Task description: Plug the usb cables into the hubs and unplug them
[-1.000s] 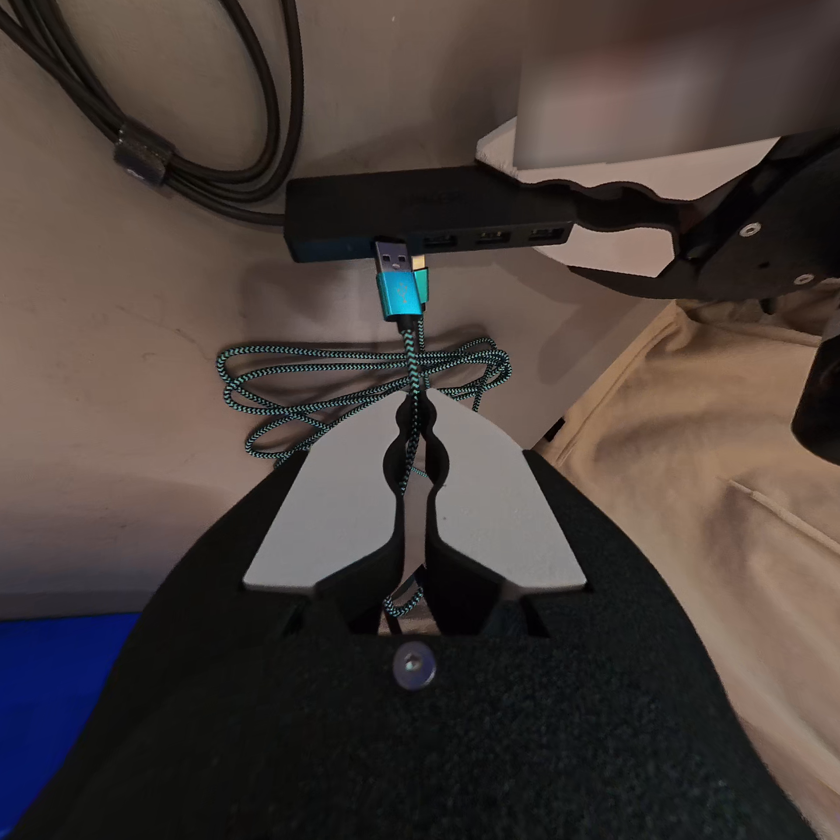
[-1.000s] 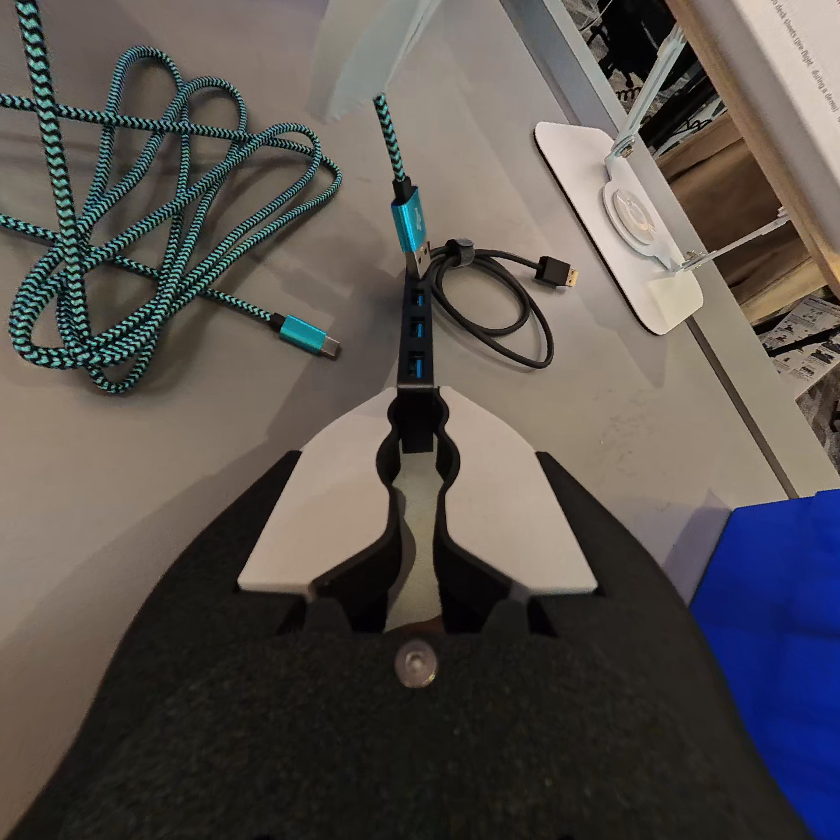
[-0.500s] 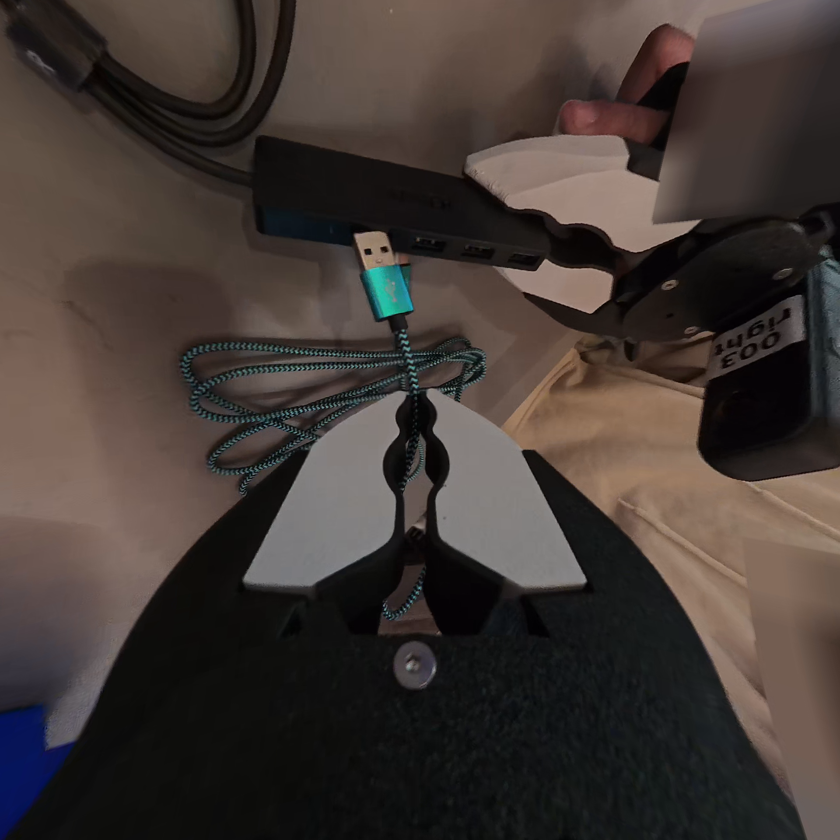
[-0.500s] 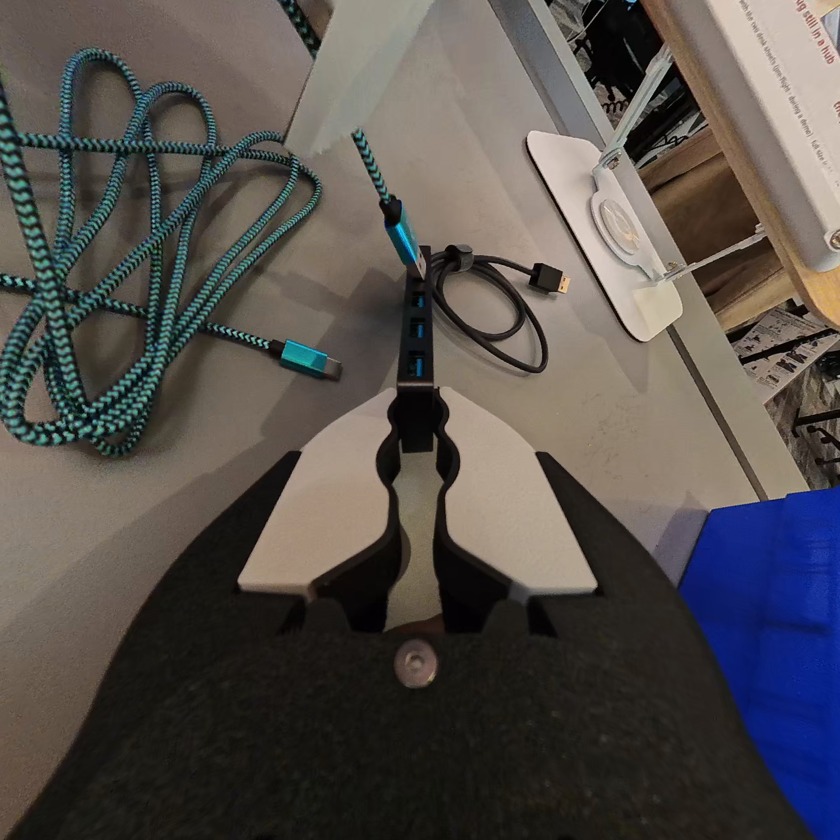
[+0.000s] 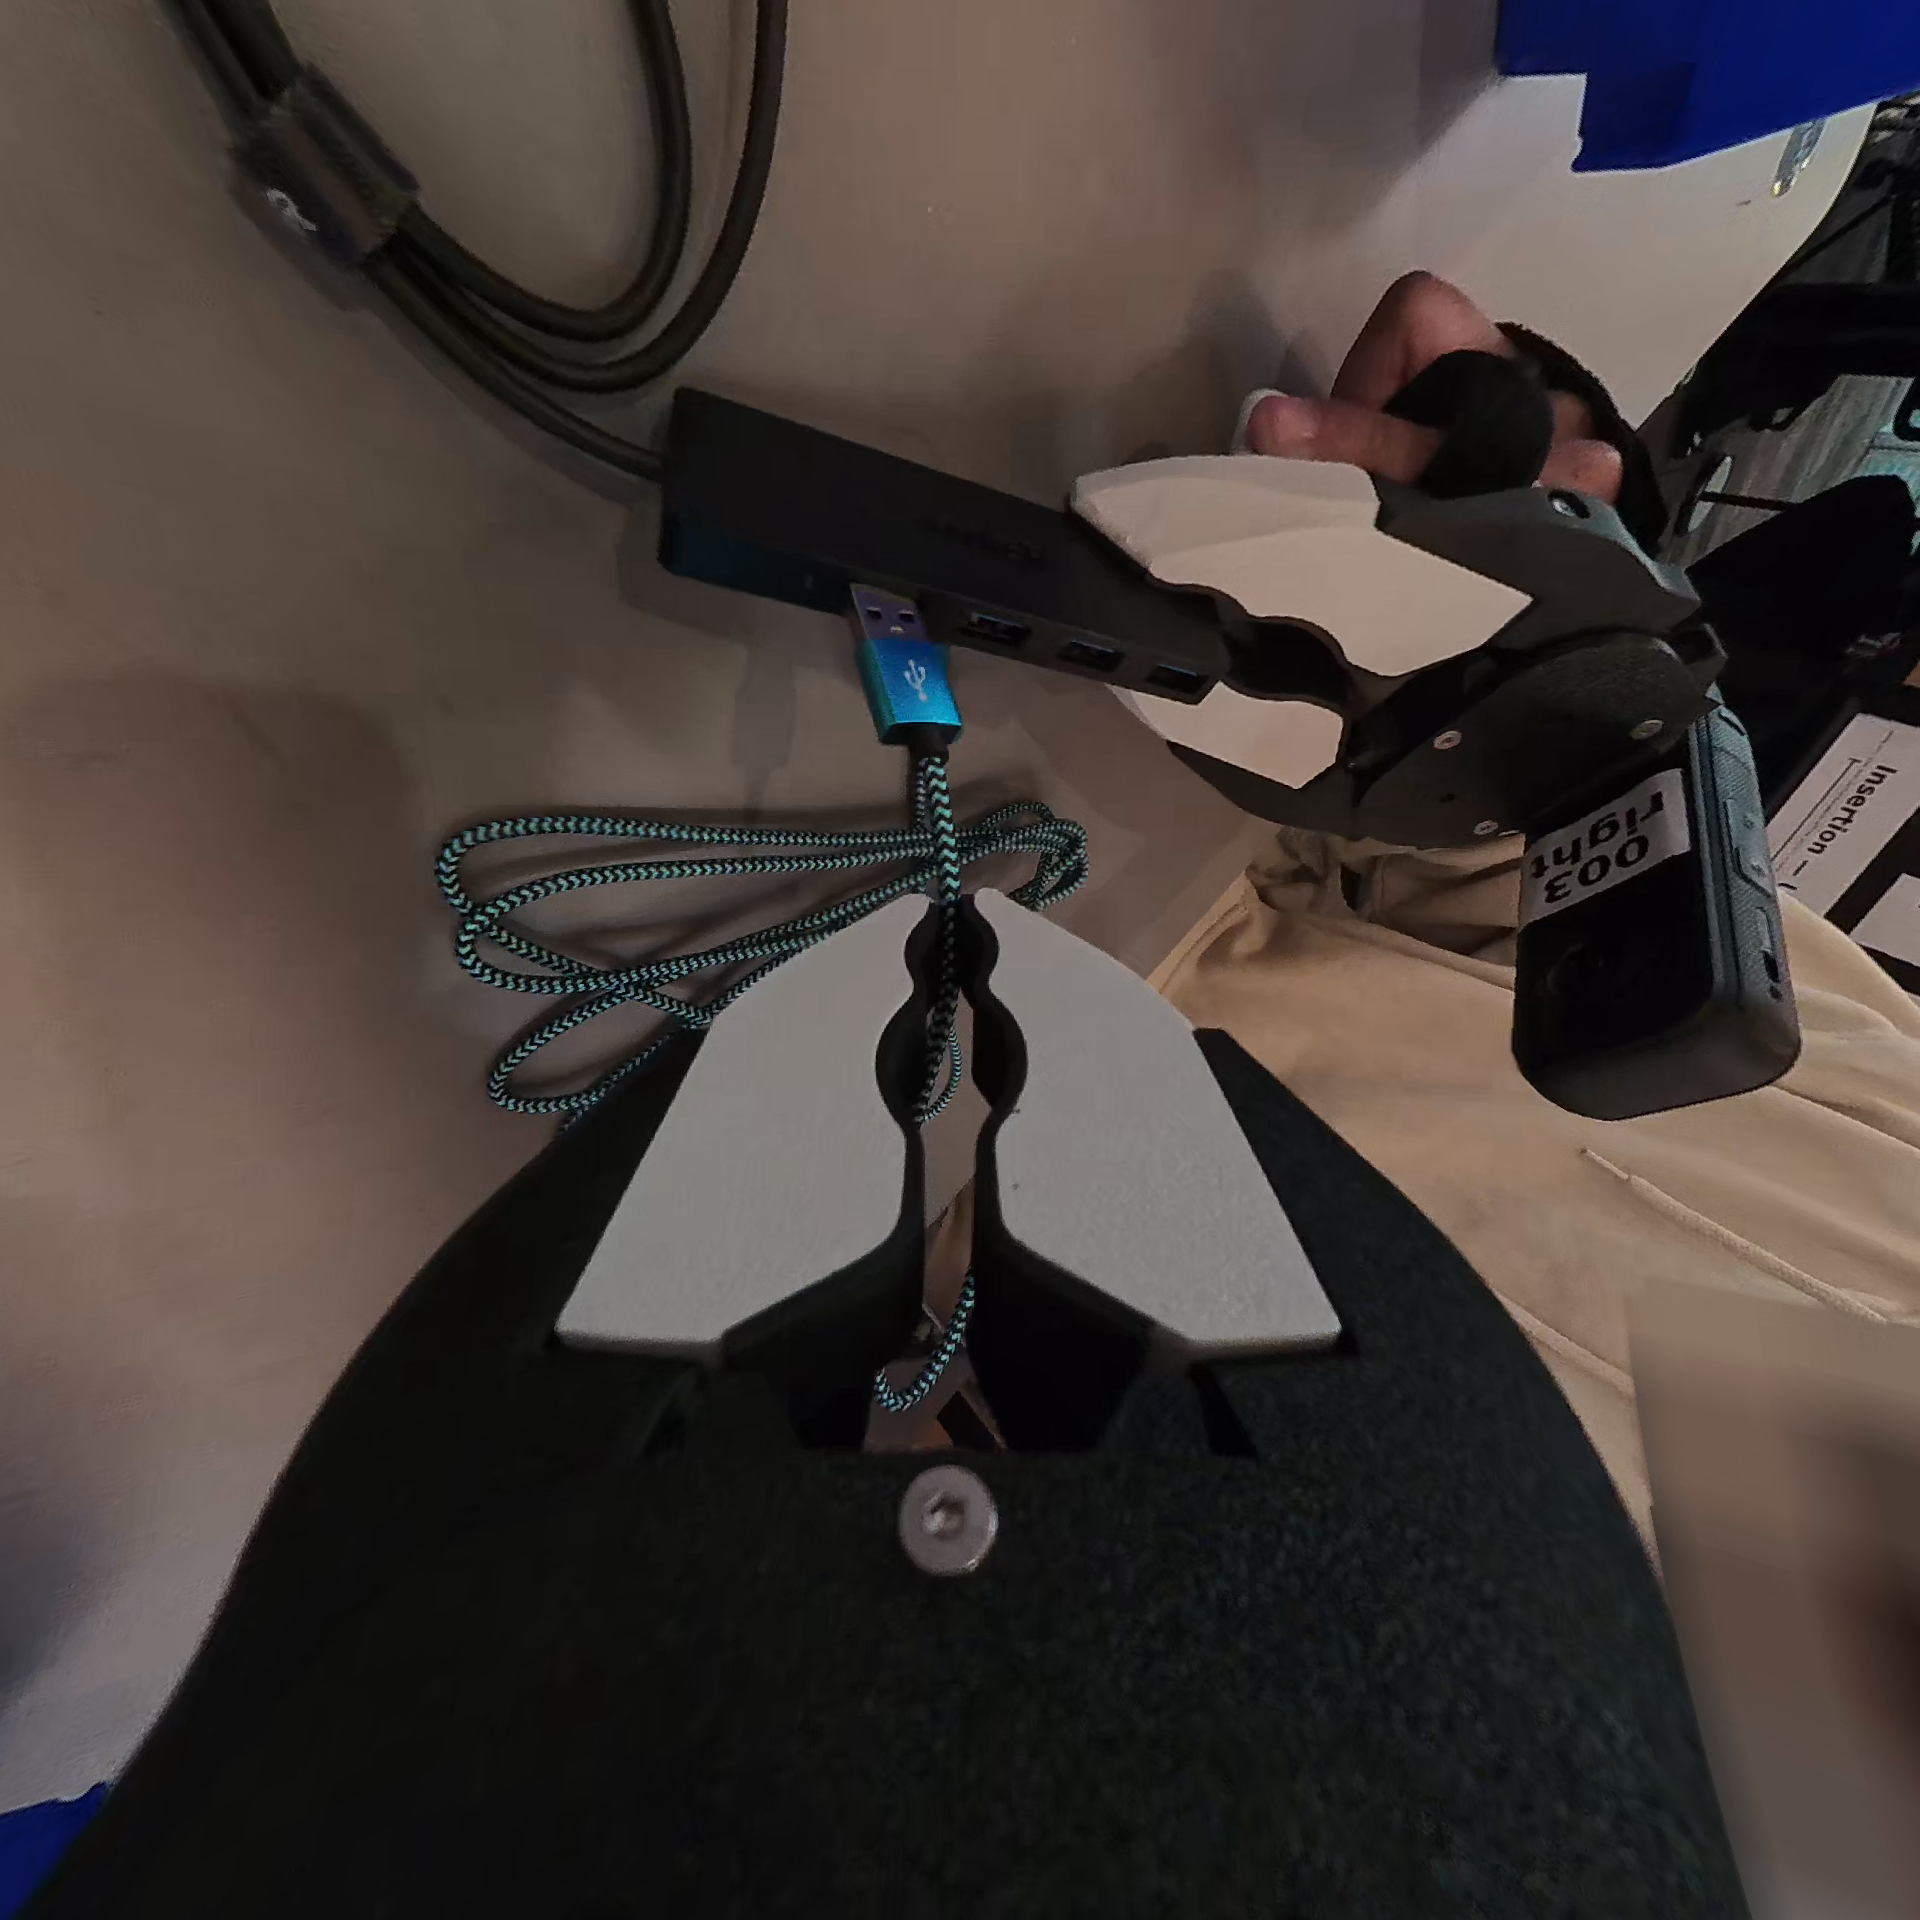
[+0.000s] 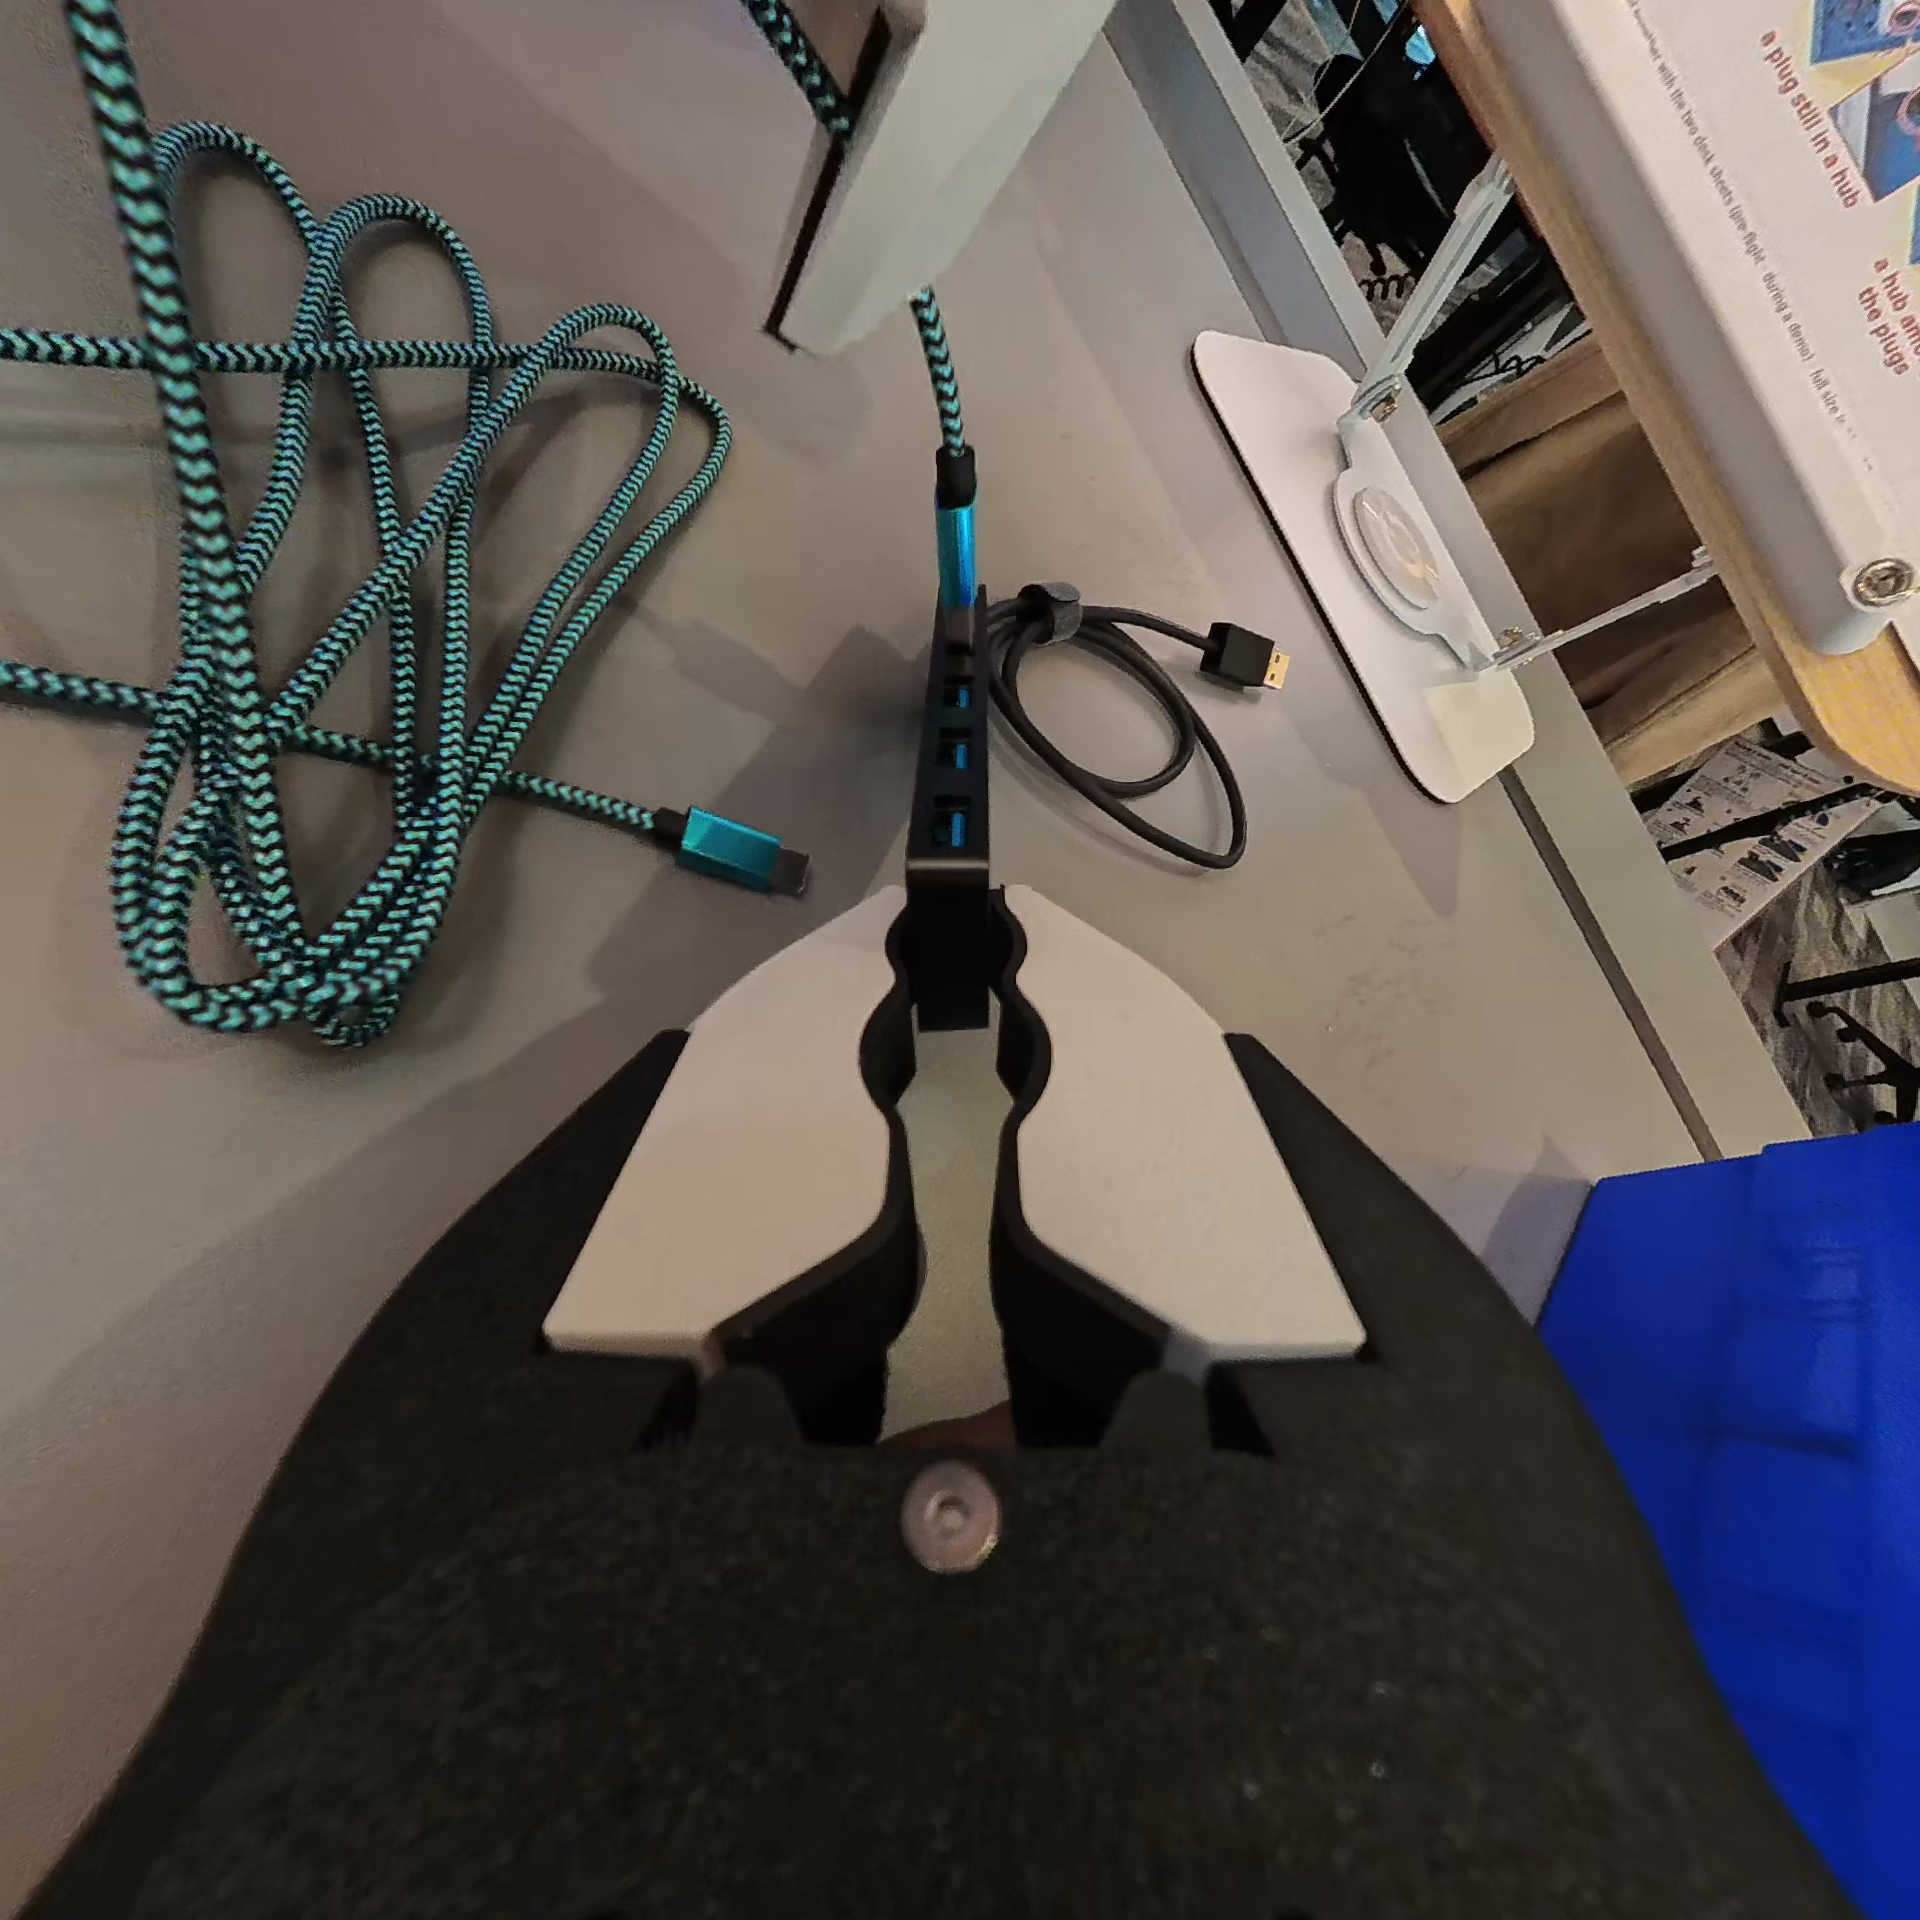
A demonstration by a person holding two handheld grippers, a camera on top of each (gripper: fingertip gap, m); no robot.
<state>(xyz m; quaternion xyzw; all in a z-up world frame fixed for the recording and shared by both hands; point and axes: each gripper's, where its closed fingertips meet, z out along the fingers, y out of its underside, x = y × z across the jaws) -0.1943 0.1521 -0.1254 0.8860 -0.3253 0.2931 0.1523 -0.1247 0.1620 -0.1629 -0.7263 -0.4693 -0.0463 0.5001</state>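
At the bottom of the left wrist view the left tongs [image 5: 951, 914] are clenched on the teal braided cable [image 5: 935, 831], whose teal plug [image 5: 906, 686] meets the first port of the black hub [image 5: 914, 540] at frame centre. The right tongs [image 6: 951, 914] grasp the hub's near end [image 6: 948, 790] above the grey worktop [image 6: 1351, 987]; a black cable coil [image 6: 1132, 717] lies farther right

We cannot tell how deep the teal plug [image 5: 906, 686] sits in the black hub [image 5: 914, 540]; its metal tip meets the port edge. The hub's near end is hidden between the right gripper [image 6: 951, 914] fingers. The braided cable [image 6: 312, 644] runs off the left edge. The black cord [image 5: 499, 208] is blurred and cropped at the top.
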